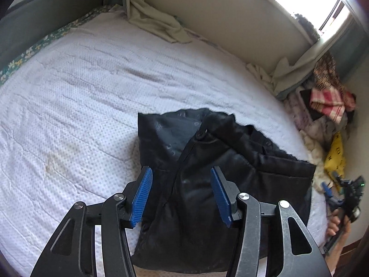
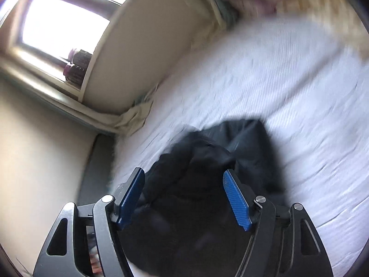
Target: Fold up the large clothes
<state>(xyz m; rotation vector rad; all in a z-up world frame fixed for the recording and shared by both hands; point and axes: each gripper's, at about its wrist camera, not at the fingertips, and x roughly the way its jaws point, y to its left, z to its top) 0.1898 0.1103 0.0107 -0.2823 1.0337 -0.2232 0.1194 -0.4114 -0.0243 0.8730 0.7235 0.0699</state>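
Observation:
A black padded jacket lies folded into a rough rectangle on the white quilted bed cover, zip and a snap button showing. My left gripper hovers just above its near part, open, blue pads apart with nothing pressed between them. The right wrist view is blurred: the same jacket is a dark heap on the bed cover. My right gripper stands wide open over it, its pads clear of the cloth. The right gripper also shows at the far right of the left wrist view, held by a hand.
A pile of mixed clothes, with a red checked piece and a yellow one, sits at the bed's right end. Beige cloth hangs at the far side under a windowsill. A grey headboard bounds the left.

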